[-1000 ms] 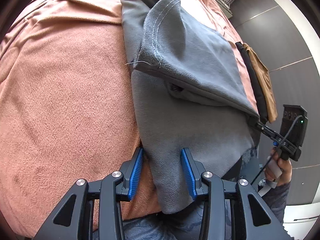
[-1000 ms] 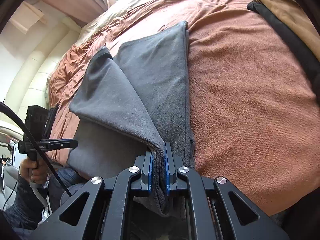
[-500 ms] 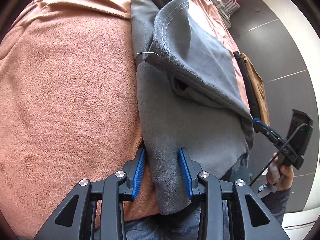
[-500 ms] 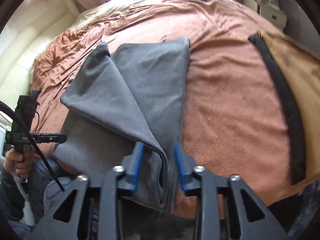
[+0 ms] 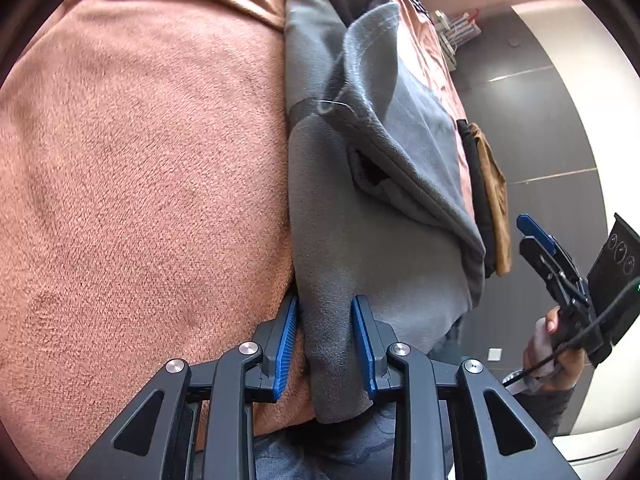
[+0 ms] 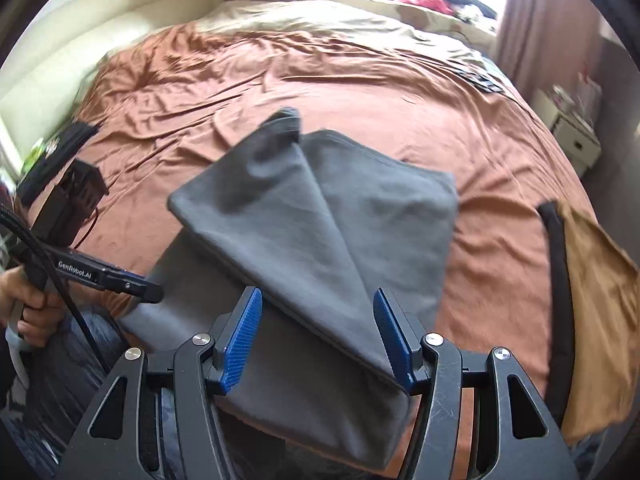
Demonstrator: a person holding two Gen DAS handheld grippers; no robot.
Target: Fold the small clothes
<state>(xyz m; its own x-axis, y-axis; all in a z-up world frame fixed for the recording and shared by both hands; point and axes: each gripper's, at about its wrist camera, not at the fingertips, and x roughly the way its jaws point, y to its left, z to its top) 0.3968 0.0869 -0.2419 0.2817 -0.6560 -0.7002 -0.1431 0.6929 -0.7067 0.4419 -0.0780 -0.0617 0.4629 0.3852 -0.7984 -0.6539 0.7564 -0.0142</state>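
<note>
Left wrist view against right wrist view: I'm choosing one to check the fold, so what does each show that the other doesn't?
Only the left wrist view shows the dark opening under the folded flap, the white stitching along its hem, and the right tool held out past the bed's edge. Only the right wrist view shows the grey garment's far edge, the pillows and the white nightstand. Both show the grey garment, the rust blanket, the tan and black cloth, and open tools.
</note>
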